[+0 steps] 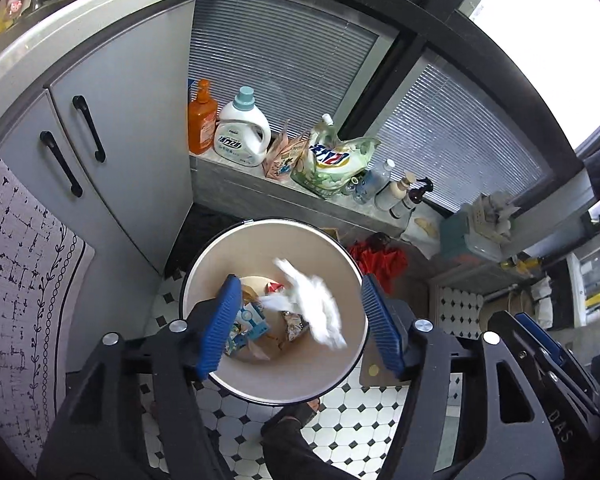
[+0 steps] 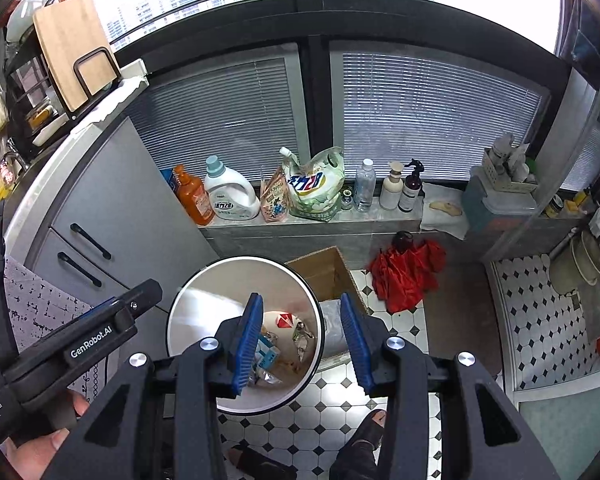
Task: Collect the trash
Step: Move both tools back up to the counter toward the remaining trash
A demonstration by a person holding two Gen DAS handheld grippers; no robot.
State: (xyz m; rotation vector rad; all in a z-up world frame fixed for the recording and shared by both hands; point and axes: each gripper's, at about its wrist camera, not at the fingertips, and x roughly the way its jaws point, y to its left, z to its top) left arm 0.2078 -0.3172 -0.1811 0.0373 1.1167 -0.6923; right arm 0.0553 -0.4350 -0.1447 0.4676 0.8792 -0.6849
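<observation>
A crumpled white tissue (image 1: 314,304), soft and motion-blurred, hangs loose over the mouth of the round bin (image 1: 204,268) with nothing touching it, so it reads as dropping in; this piece looks all but delivered. The left hand-held gripper (image 1: 302,324) stands wide, its ribbed blue pads apart on either side of the tissue and gripping nothing. Below, the bin's smooth cream wall slopes to a floor already holding trash: crinkled foil wrappers (image 1: 294,325), a small blue-and-white carton (image 1: 252,322) and a red-and-white scrap (image 1: 274,288), so several pieces are collected. The right hand-held gripper (image 2: 306,344) hovers over the bin's right side, jaws partly apart and empty. Whether more trash is left is unclear. Beyond the bin on the right lie an open cardboard box (image 2: 324,272) and a floppy red umbrella (image 2: 404,272) on the glossy black-and-white tiled floor (image 2: 532,320), while plastic detergent bottles (image 2: 230,192) line the far ledge.
</observation>
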